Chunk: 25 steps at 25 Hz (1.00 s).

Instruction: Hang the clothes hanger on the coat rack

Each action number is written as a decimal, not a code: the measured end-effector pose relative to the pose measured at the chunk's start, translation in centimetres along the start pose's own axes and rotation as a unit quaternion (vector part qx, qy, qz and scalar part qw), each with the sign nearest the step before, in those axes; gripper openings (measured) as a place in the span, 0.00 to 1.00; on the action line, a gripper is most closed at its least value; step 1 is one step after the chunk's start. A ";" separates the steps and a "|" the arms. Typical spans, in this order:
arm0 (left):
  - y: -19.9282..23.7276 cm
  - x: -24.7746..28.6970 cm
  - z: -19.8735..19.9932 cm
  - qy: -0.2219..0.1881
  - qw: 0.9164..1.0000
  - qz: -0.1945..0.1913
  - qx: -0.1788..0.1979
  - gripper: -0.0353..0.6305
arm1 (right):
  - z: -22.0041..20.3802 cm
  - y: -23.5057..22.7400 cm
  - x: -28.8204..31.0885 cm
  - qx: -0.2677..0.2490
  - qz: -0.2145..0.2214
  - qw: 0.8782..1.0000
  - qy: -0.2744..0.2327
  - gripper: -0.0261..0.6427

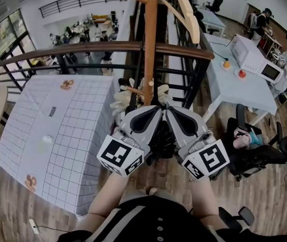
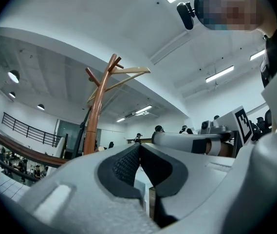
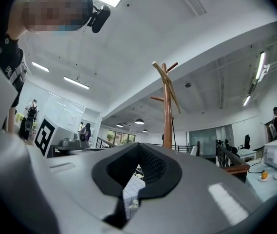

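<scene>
Both closed: L tool [image 2: 139,147] & R tool [image 3: 139,147]; hanger [image 1: 186,9] on rack [image 1: 150,44]

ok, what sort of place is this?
Probably an open-plan office or lab on a mezzanine: a railing overlooks people on the floor below, with a white table and office chair nearby.

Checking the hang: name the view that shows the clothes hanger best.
Left gripper view: the clothes hanger shows broadside and whole, atop the coat rack. The head view catches it at the frame's top edge; the right gripper view shows it small and nearly edge-on.
</scene>
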State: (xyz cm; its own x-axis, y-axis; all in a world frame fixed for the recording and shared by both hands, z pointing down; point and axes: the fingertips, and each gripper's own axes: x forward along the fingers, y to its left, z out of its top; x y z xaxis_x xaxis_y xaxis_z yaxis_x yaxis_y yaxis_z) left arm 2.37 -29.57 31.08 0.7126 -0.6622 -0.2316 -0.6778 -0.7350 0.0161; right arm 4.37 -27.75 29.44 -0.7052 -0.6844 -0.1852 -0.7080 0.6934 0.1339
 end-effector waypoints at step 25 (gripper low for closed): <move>1.3 0.2 -2.3 0.020 1.000 0.011 0.010 0.04 | -3.9 -1.6 1.1 -0.008 -0.011 0.999 0.046 0.04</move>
State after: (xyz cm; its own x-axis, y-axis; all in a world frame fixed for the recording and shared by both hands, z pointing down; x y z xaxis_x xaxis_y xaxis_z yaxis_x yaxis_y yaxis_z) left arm 2.08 -31.00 33.26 0.7042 -0.6833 -0.1930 -0.6963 -0.7177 0.0006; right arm 4.59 -30.48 32.79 -0.6900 -0.7173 -0.0972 -0.7227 0.6754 0.1464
